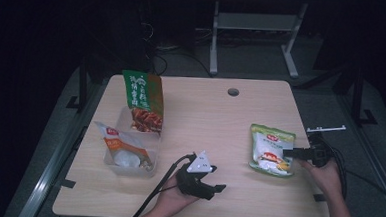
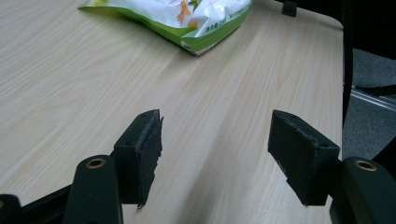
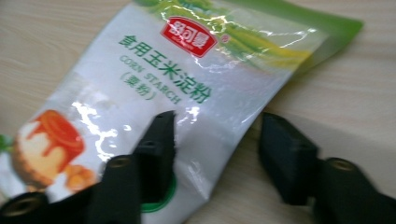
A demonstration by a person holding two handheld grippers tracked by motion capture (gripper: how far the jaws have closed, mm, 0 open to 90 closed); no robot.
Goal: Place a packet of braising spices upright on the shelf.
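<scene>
In the high view, two snack bags already sit in the clear plastic bin (image 1: 151, 159) at the left of the tabletop (image 1: 215, 119): a green-and-orange bag (image 1: 144, 101) standing upright at the far end and a white-and-orange bag (image 1: 124, 147) leaning at the near end. The corn starch bag (image 1: 271, 148) lies flat on the right side, well apart from the bin. The right claw (image 1: 290, 153) reaches over its right edge, while the left claw (image 1: 217, 188) rests near the front middle, away from everything.

In the left gripper view, the left claw (image 2: 215, 149) stands released with bare tabletop between its jaws; the corn starch bag (image 2: 187, 18) lies farther off.

In the right gripper view, the right claw (image 3: 217, 154) straddles the edge of the corn starch bag (image 3: 159, 93), one jaw over the packet and one beside it, not yet clenched. By this reading, two bags are packed and the third is left to grasp, lift and carry to the bin.
</scene>
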